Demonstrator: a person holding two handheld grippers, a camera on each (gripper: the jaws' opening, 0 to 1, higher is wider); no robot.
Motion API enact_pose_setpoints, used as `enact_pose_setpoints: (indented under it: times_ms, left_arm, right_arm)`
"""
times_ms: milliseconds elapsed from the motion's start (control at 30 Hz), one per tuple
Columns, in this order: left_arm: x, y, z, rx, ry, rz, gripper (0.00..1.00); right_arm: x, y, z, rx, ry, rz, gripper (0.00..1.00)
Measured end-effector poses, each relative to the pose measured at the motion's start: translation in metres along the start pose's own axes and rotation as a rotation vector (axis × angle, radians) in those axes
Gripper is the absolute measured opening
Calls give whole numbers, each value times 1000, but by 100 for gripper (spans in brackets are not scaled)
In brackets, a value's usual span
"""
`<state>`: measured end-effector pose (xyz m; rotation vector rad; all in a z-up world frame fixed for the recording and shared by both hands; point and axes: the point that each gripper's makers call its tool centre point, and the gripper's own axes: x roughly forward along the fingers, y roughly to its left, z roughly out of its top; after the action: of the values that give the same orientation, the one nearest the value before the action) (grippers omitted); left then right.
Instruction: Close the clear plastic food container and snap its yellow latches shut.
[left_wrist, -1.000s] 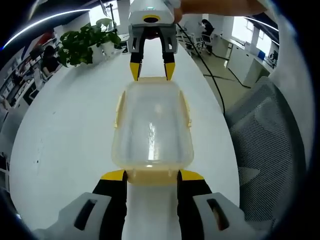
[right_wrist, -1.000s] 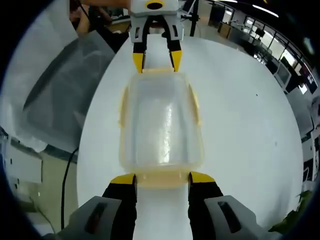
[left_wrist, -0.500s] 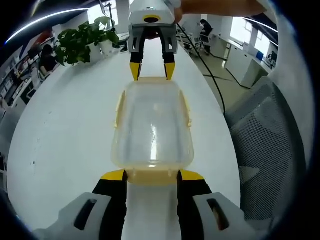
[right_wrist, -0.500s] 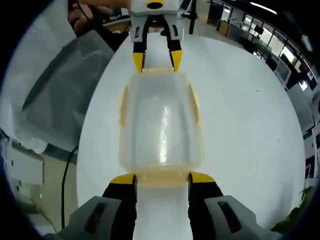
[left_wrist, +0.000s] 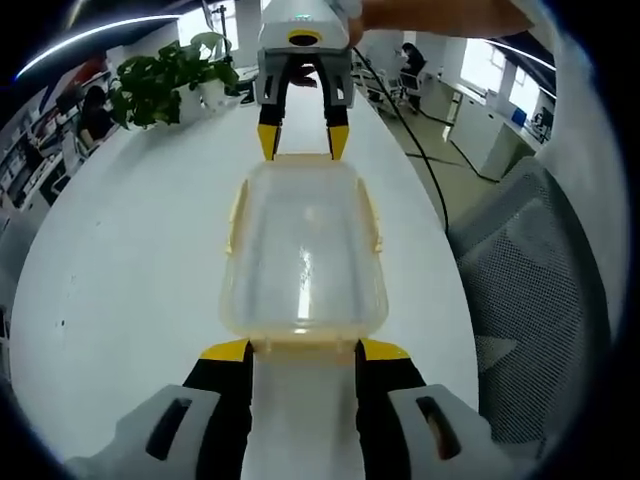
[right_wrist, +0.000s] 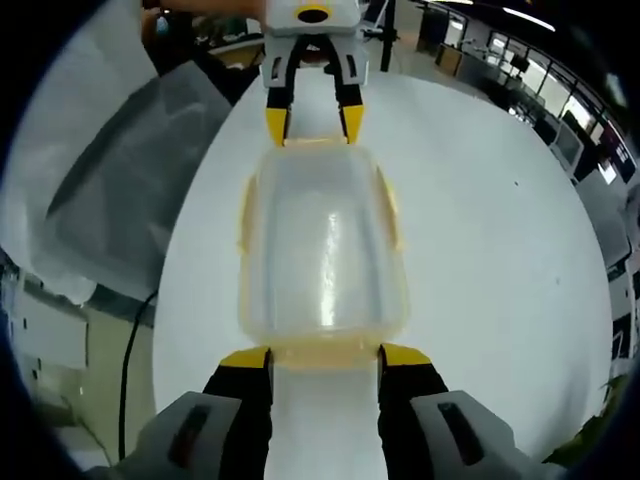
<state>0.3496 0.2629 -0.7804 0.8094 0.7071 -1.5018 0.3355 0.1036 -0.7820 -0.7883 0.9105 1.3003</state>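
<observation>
The jaws of the left gripper (left_wrist: 303, 350) stand wide open, one yellow tip at each side of the near end latch (left_wrist: 303, 349) of the clear container (left_wrist: 303, 250). The tips are just beside the latch, and I cannot tell if they really touch it; they hold nothing between them. At the far end of the same view, the right gripper (left_wrist: 303, 142) comes in from the opposite side, also spread open, with its two tips at the corners of the far end of the box.

The container lies flat on the white table (left_wrist: 120, 260), lengthwise between the two grippers. A potted plant (left_wrist: 165, 85) stands well apart near the table's far edge, and a mesh office chair (left_wrist: 530, 290) is beside the table.

In the right gripper view the picture is mirrored: the right gripper (right_wrist: 323, 353) is open around its own end latch (right_wrist: 325, 352), and the left gripper (right_wrist: 312, 125) faces it across the box.

As for progress, the lid (right_wrist: 322, 240) seems already seated on the box, so the closing step looks done. The yellow side latches (right_wrist: 243, 215) appear folded close to the walls, but I cannot say for certain that they are snapped. The two end latches seem to be the work in hand, and pressing them down is probably what remains.
</observation>
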Motion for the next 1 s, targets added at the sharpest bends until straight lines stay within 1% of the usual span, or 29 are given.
enact_pose_setpoints:
  times_ms: [33,67,133,233,300,367,400,433,467,500,533,567,600,633,667,700,733,767,800,833,867,900,967,1000]
  left_arm:
    - [1,-1,-2,2,8,4,42]
    - [2,-2,-3,1,9,7,46]
    - [2,-3,-5,-5,2,19,50]
    - [-2,-3,-6,-33,3,29,48]
    - [-7,-3,-5,-60,-5,40,48]
    - [-10,-4,-5,-74,-2,50,47]
    - [-12,-3,-4,-102,-7,65,47]
    - [-13,-3,-2,-133,-21,71,47]
    - [-15,-2,1,-180,-35,88,47]
    - [-16,-2,3,-203,-44,93,47]
    - [-17,-2,5,-225,-50,98,47]
    - [-18,-1,4,-248,-44,111,47]
    - [-19,-1,6,-286,-47,121,46]
    - [-18,-2,9,-322,-66,116,46]
    - [-20,-1,9,-350,-67,131,44]
    - [-22,3,10,-371,-77,163,42]
    - [-23,3,12,-396,-94,162,42]
    - [-23,2,13,-460,-101,161,42]
    - [-24,1,12,-498,-97,163,42]
    - [-24,2,11,-516,-92,170,42]
    - [-23,3,11,-527,-89,179,41]
    - [-23,4,9,-566,-85,197,41]
    - [-22,4,11,-622,-99,198,41]
    - [-22,6,8,-659,-90,217,40]
  right_arm:
    - [0,-1,-2,6,11,-4,45]
    - [0,-2,-3,0,12,-17,47]
    - [-1,-3,-4,9,14,-24,47]
    - [-6,-2,-1,42,-2,-36,46]
    - [-12,-4,0,46,-4,-68,43]
    - [-17,-7,2,92,-17,-105,44]
    - [-20,-7,4,148,-41,-117,44]
    - [-23,-8,6,181,-48,-127,44]
    - [-28,-11,5,216,-42,-157,43]
    - [-31,-13,6,244,-43,-178,41]
    - [-32,-12,7,269,-47,-181,39]
    - [-33,-11,8,302,-54,-181,39]
    - [-33,-10,8,344,-53,-189,39]
    - [-32,-12,8,363,-54,-206,38]
    - [-32,-11,8,371,-53,-206,38]
    - [-30,-9,8,414,-45,-213,38]
    - [-30,-10,7,421,-43,-222,37]
    - [-30,-12,10,436,-63,-234,36]
    - [-29,-10,12,477,-81,-233,36]
    - [-29,-12,13,524,-95,-245,36]
    - [-29,-13,14,539,-107,-257,36]
    - [-29,-13,14,559,-109,-265,36]
    - [-28,-12,14,561,-103,-263,37]
    - [-27,-12,13,596,-102,-268,37]
